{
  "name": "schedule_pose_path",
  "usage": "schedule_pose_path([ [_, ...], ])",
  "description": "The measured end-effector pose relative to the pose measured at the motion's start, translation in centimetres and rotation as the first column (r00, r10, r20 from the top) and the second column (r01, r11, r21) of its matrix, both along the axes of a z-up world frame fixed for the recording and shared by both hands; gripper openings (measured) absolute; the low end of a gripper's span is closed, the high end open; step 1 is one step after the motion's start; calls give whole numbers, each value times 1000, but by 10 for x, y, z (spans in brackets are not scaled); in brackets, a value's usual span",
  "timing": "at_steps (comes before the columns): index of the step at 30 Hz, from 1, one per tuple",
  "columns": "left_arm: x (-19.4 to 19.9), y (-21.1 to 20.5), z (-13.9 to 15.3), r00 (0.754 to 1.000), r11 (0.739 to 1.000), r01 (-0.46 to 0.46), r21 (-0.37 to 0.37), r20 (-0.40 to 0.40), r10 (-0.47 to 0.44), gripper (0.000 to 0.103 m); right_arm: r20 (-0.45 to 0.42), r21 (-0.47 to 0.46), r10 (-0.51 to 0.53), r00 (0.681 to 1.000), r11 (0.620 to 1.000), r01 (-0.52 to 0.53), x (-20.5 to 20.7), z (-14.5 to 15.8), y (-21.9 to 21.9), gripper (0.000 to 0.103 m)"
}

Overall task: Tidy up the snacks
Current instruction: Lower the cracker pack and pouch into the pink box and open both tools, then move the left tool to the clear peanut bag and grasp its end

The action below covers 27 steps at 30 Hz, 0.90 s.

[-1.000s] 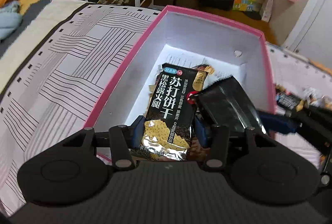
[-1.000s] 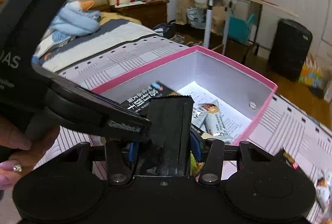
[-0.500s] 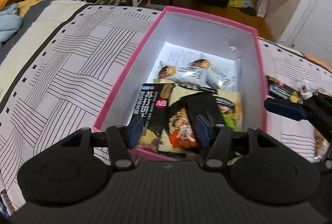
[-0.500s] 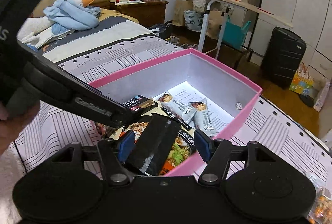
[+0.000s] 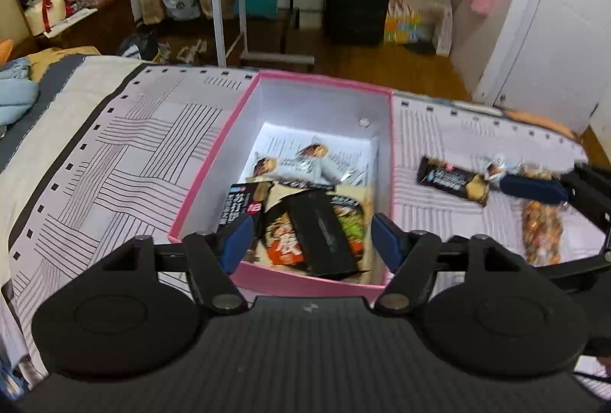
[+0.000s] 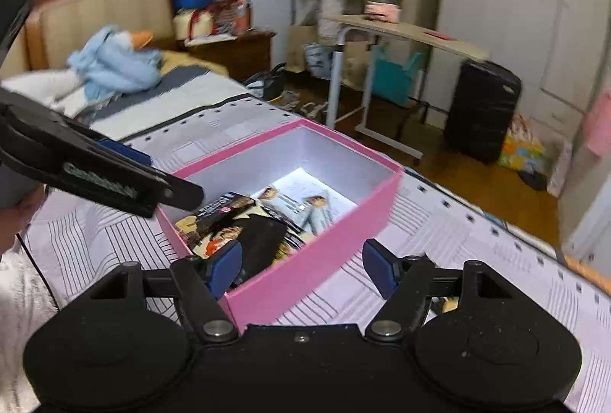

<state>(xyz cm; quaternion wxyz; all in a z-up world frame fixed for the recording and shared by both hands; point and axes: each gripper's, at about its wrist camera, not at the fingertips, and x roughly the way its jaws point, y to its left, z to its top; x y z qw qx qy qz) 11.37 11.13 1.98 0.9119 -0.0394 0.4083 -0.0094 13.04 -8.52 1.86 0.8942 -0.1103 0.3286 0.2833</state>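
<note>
While both sets of jaws are opening with nothing gripped between them, the left gripper (image 5: 311,239) and the right gripper (image 6: 301,266) hang above the near end of one pink box (image 5: 214,161) on the striped bedspread (image 5: 114,161). Inside the box lie one flat black packet (image 5: 320,233) on top of an orange-printed bag (image 5: 284,245), one black cracker packet (image 5: 238,203) at the left wall, and two pale wrapped bars (image 5: 301,162) farther back. Outside, right of the box, one dark bar (image 5: 452,180) and one bag of brown snacks (image 5: 542,225) lie on the bedspread.
</note>
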Motion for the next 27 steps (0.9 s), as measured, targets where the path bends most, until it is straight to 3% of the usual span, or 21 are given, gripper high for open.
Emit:
schedule_pose_path([
  [8,-15,-63,14,987,988,154,-4,37,-154,79,-21,93,-129,991,987,131,-22,7,-96,86],
  [10,-16,-83,13,978,980,201,-4,53,-200,86,-25,95,-152,988,983,154,-28,5,-117,87],
  [13,-11,-111,5,961,962,270,-24,61,-269,88,-15,75,-208,978,975,209,-36,-5,-145,90],
  [14,-9,-120,1,955,956,292,-33,60,-289,89,-18,77,-229,973,970,230,-37,-10,-154,94],
  [20,12,-177,-39,932,931,362,-44,30,-361,92,-81,89,-333,939,936,340,-28,-56,-192,95],
  [27,47,-216,-89,924,909,369,-194,-28,-381,92,-74,35,-469,880,881,473,-6,-118,-213,96],
])
